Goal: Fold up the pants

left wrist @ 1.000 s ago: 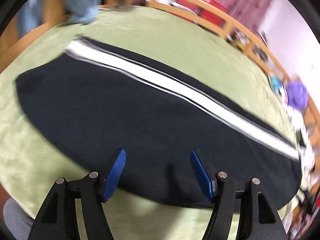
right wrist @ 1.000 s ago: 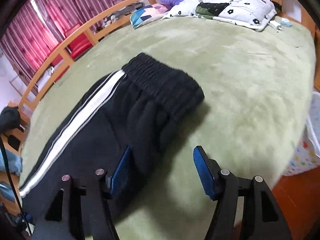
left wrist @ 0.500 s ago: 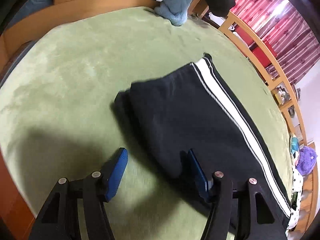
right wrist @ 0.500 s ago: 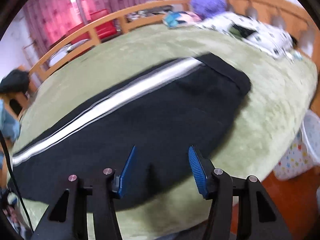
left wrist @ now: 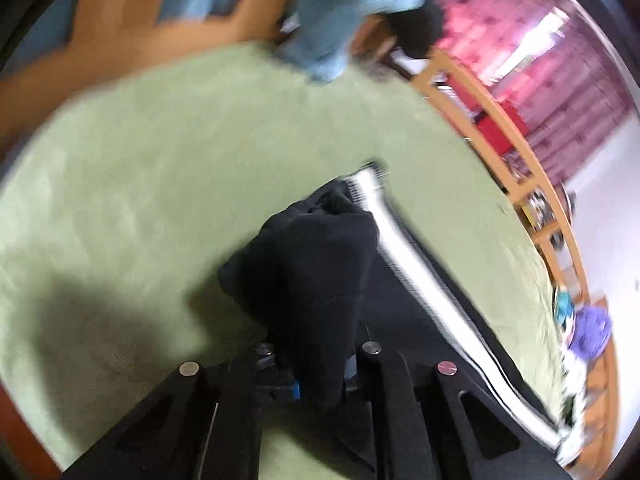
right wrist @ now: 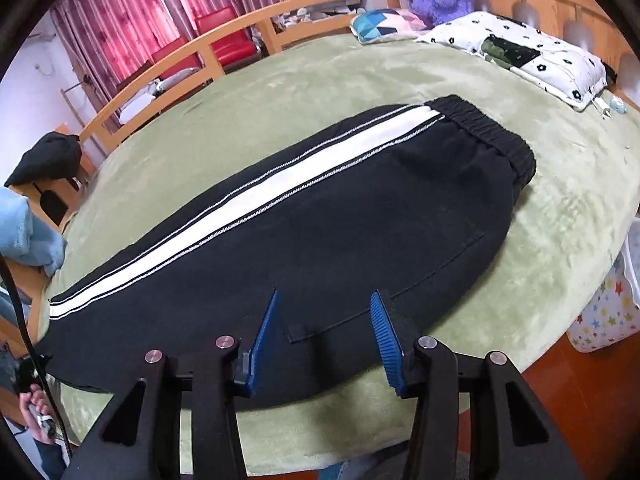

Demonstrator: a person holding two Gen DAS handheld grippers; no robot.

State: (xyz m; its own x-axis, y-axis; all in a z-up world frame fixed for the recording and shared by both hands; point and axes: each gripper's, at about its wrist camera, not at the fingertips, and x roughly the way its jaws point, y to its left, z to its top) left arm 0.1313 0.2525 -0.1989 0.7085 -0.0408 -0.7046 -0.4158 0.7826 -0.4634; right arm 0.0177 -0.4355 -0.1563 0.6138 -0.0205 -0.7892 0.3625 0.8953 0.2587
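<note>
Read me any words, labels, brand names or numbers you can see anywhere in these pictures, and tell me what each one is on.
None: no readable text in either view.
The pants show only a white stripe, no logo.
The pillow bears a flower print, not letters.

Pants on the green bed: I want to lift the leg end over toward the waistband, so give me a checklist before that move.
1. Left gripper clamped on the pants: ok, black fabric is bunched between its fingers.
2. Right gripper holding fabric: not ok, its jaws are closing over the near edge and the fingers stand apart.
3. Pants lying flat along the bed: ok in the right wrist view; white stripe runs straight.
4. Waistband free of clutter: ok.
5. Green blanket bare around the waistband: ok.
6. Both leg layers caught by the left gripper: cannot tell, blurred.
</note>
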